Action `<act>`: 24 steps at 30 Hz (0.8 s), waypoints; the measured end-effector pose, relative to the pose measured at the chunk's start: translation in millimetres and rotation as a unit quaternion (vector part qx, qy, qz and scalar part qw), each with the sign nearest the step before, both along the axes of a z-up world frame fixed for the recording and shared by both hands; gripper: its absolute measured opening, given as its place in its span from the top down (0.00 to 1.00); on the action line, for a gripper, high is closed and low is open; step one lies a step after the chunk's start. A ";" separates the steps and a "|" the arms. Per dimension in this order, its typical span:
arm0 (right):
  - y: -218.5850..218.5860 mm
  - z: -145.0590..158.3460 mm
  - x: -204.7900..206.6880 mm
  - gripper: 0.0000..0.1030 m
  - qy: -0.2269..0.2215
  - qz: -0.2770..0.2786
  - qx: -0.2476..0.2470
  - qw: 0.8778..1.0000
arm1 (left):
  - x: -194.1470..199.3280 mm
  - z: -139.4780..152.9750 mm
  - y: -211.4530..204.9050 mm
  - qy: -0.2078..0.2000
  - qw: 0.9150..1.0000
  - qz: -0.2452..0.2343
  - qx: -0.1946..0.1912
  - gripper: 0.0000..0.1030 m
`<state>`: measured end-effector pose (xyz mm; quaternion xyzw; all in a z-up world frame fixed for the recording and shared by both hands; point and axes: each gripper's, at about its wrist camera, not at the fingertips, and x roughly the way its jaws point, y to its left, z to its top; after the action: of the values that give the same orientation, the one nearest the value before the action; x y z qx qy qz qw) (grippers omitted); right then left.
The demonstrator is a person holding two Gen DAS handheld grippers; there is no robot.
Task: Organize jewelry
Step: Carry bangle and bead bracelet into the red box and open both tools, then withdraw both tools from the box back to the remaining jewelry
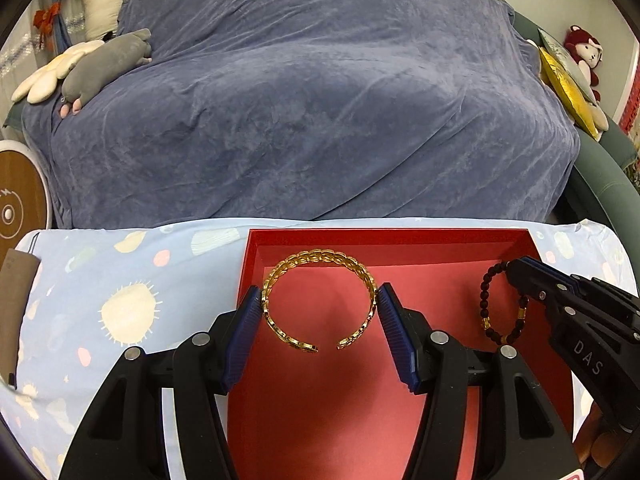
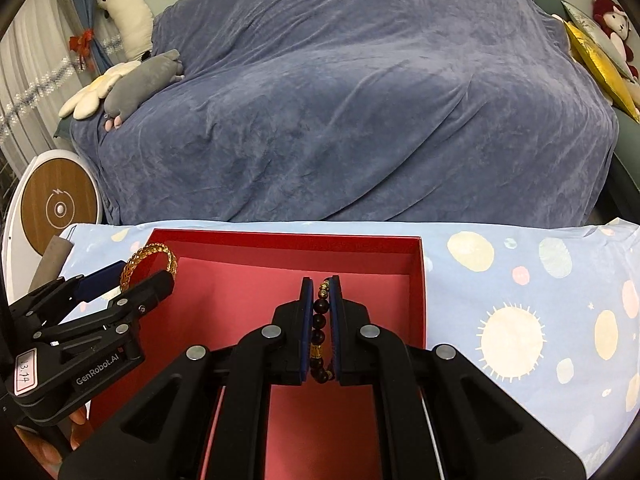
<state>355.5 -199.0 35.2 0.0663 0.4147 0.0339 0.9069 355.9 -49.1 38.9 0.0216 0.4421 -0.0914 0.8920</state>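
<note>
Blue patterned cloth [image 1: 120,280] under the red box [image 1: 384,236]: your left gripper [image 1: 320,304] clamps the gold cuff [image 1: 316,260] sideways between its pads, gap facing you, your right gripper [image 2: 320,320] squeezes the bead bracelet [image 2: 320,328] lengthwise between its fingers, both over the box floor.

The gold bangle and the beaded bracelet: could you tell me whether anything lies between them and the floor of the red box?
Nothing visible does. The gold bangle and beaded bracelet hang over bare floor of the red box.

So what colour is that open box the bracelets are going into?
Red: the box has bright red walls and a paler pinkish-red floor, clearest in the left wrist view.
</note>
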 end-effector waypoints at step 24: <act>11.3 50.2 -154.6 0.41 -0.048 0.037 0.016 0.998 | -140.9 47.5 47.0 -0.056 0.998 0.016 0.010 0.25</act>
<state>200.9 -187.7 85.4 0.0636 0.3722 0.0769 0.9228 215.1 -2.1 86.5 0.0286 0.3927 -0.0711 0.9165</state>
